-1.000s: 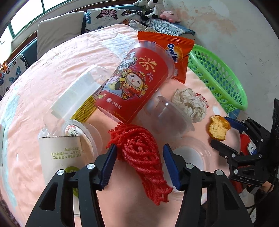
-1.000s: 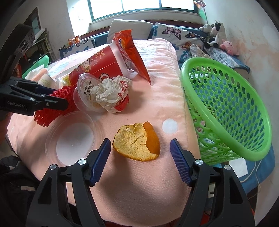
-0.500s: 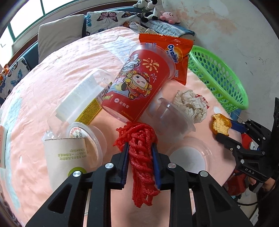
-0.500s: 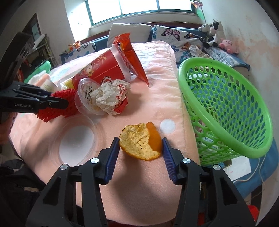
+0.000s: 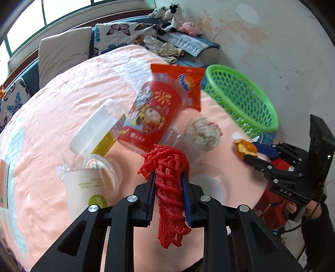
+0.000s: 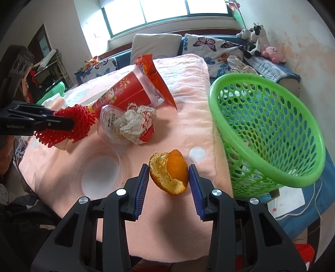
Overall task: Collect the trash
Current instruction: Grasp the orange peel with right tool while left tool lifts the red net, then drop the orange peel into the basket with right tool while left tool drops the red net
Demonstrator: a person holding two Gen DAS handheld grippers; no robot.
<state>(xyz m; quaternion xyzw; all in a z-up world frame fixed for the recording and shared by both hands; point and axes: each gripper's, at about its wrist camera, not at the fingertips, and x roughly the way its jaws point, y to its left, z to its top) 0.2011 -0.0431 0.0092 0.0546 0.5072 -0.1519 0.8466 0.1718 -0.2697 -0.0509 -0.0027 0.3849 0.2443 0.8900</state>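
Right gripper (image 6: 169,174): jaws closing, pads touching orange peel (image 6: 169,172) between them. Green basket (image 6: 266,134) lies just right of these jaws, rim tilted toward them. Left gripper (image 5: 168,184), clamped on red mesh net (image 5: 169,188), sits farther away.

A bright multi-pane window (image 6: 167,14) at twelve o'clock lights a stained off-white plaster wall (image 6: 303,41) at two and butterfly-print cushions (image 6: 209,45) below.
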